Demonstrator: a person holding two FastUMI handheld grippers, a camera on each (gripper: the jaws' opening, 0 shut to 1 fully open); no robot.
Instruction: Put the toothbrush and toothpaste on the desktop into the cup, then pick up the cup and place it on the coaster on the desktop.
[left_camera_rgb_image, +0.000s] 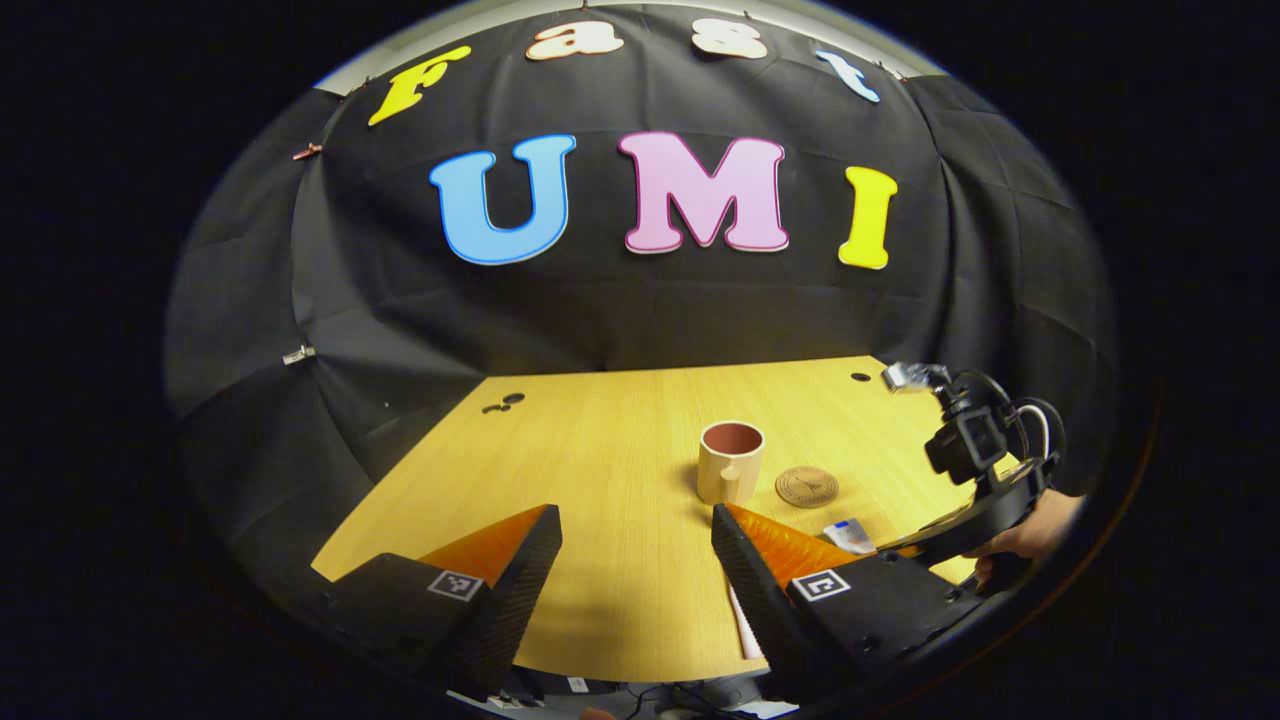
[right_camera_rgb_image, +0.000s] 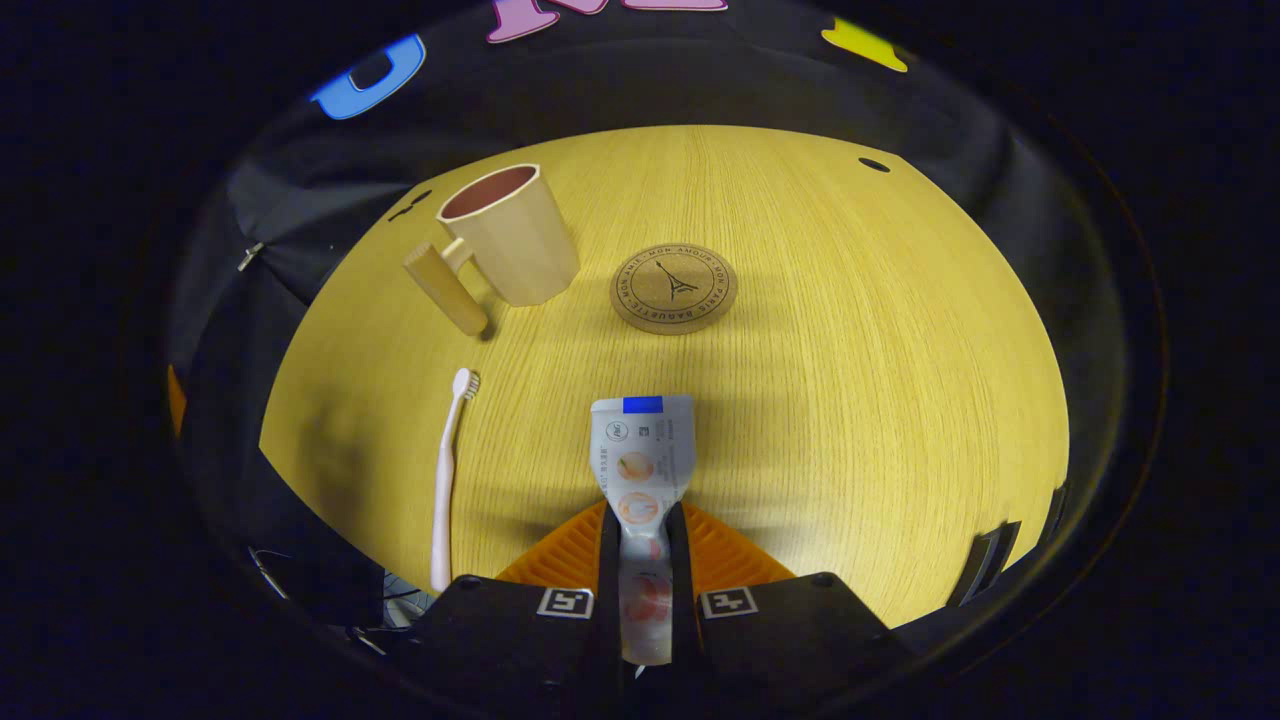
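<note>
A beige cup (right_camera_rgb_image: 510, 235) with a dark inside stands upright on the wooden desktop (right_camera_rgb_image: 850, 350), its handle toward the toothbrush. Just to its right lies the round cork coaster (right_camera_rgb_image: 673, 288). My right gripper (right_camera_rgb_image: 642, 517) is shut on the white toothpaste tube (right_camera_rgb_image: 642, 445), whose flat end points at the coaster, low over the wood. The white toothbrush (right_camera_rgb_image: 445, 480) lies flat to the left of the tube. My left gripper (left_camera_rgb_image: 635, 520) hovers open and holds nothing, short of the cup (left_camera_rgb_image: 730, 460) and coaster (left_camera_rgb_image: 806, 487). The right gripper (left_camera_rgb_image: 915, 545) and tube (left_camera_rgb_image: 850, 535) appear there too.
A hand (left_camera_rgb_image: 1030, 535) holds the right gripper at the desktop's right edge. Small cable holes (left_camera_rgb_image: 505, 402) sit near the far corners of the desktop (left_camera_rgb_image: 600, 450). The near edge runs just under my left fingers.
</note>
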